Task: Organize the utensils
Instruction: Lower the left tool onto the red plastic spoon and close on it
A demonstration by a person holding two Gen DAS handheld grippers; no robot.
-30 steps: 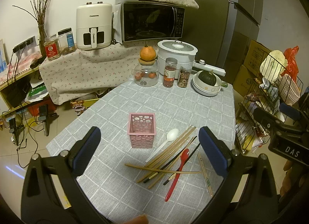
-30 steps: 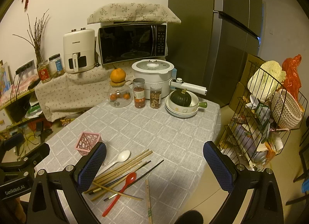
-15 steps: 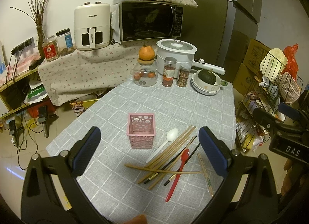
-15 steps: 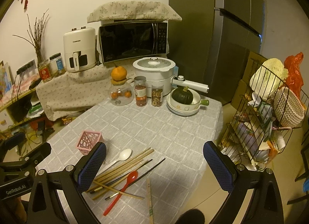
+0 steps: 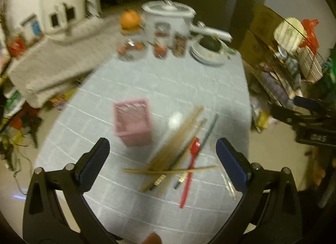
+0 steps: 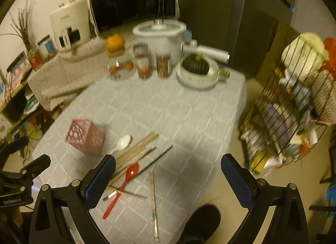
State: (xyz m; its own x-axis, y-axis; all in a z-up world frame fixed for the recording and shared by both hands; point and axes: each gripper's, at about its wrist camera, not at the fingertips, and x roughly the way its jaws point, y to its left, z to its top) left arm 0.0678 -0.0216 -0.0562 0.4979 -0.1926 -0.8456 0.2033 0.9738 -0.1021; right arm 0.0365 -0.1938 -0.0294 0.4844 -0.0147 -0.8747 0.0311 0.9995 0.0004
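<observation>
A pink perforated holder [image 5: 132, 121] stands upright on the grey checked tablecloth [image 5: 168, 80]; it also shows in the right wrist view [image 6: 85, 135]. Beside it lie a white spoon [image 5: 175, 119], a red spoon [image 5: 189, 170], a bundle of wooden chopsticks [image 5: 178, 139] and dark chopsticks [image 5: 208, 130]. One pair of chopsticks [image 6: 154, 199] lies apart near the table's near edge. My left gripper [image 5: 162, 164] is open and empty, above the utensil pile. My right gripper [image 6: 168, 178] is open and empty, above the near right part of the table. Both views are blurred.
At the table's far end stand a white cooker [image 6: 159, 33], jars [image 6: 142, 61], a jar with an orange on top [image 6: 115, 43] and a bowl with a dark squash [image 6: 195, 67]. A wire rack [image 6: 294, 96] stands right of the table. A dark shoe [image 6: 201, 220] shows below.
Both grippers have moved forward and tilted down toward the table, so the utensils sit closer and higher in view. Both stay open. Nothing on the table has moved.
</observation>
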